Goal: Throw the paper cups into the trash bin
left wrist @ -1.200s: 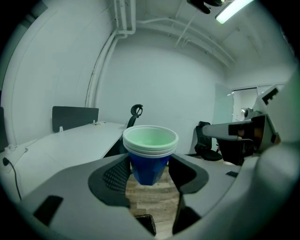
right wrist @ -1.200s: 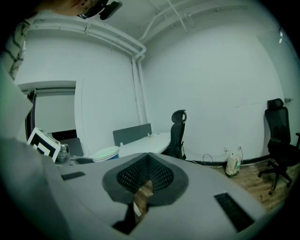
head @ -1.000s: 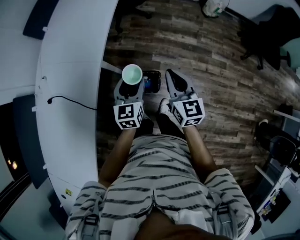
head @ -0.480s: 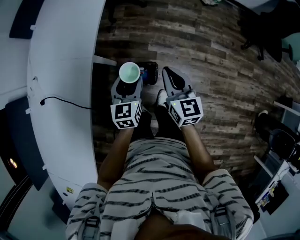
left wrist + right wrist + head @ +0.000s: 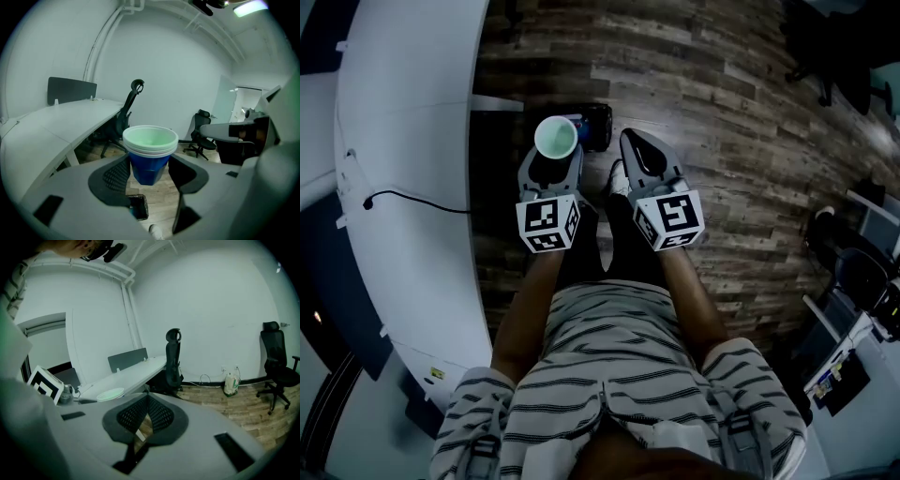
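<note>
A stack of blue paper cups (image 5: 556, 138) with white rims stands upright between the jaws of my left gripper (image 5: 551, 159), which is shut on it. In the left gripper view the cups (image 5: 149, 157) fill the gap between the pads, and the left gripper (image 5: 149, 169) hangs above the floor. A small dark trash bin (image 5: 598, 125) stands on the floor just right of the cups, and it shows far below the jaws as the trash bin (image 5: 137, 206). My right gripper (image 5: 631, 150) is beside the left one, shut and empty; its pads meet in the right gripper view (image 5: 144, 420).
A long curved white desk (image 5: 403, 169) with a black cable (image 5: 403, 200) runs along the left. The floor is wood planks (image 5: 722, 141). Office chairs (image 5: 830, 47) stand at the far right. A black chair (image 5: 173, 357) and a bag (image 5: 230, 383) stand by the wall.
Both grippers and the held cups have drifted slightly left and forward. The trash bin now lies level with the cups, close on their right. Neither grip has changed.
</note>
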`<act>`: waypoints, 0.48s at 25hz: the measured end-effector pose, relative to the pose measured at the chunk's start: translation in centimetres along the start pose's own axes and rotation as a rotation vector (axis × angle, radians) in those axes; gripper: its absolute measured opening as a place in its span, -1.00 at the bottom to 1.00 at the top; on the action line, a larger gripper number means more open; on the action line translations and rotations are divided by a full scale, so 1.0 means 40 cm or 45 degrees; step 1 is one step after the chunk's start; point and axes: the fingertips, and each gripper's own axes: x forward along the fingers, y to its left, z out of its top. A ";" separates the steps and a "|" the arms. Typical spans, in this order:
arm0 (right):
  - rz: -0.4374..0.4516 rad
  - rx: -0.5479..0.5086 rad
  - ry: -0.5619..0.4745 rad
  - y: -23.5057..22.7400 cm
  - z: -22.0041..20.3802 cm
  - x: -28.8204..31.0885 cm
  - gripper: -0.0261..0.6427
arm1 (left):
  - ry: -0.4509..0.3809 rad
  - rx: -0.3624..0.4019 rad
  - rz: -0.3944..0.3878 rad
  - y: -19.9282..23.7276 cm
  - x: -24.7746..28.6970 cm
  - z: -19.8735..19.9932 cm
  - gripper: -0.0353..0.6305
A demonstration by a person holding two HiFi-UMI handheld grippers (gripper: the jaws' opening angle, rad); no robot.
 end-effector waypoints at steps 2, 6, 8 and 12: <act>-0.001 0.008 0.014 -0.002 -0.021 0.005 -0.87 | 0.021 -0.006 0.004 0.006 0.009 -0.023 -0.07; -0.005 0.022 0.041 -0.007 -0.061 0.018 -0.87 | 0.062 -0.028 0.014 0.028 0.029 -0.067 -0.07; -0.008 0.028 0.055 -0.008 -0.083 0.025 -0.87 | 0.082 -0.045 0.018 0.040 0.038 -0.091 -0.07; -0.017 0.040 0.079 -0.015 -0.122 0.032 -0.87 | 0.130 -0.062 0.022 0.055 0.057 -0.143 -0.07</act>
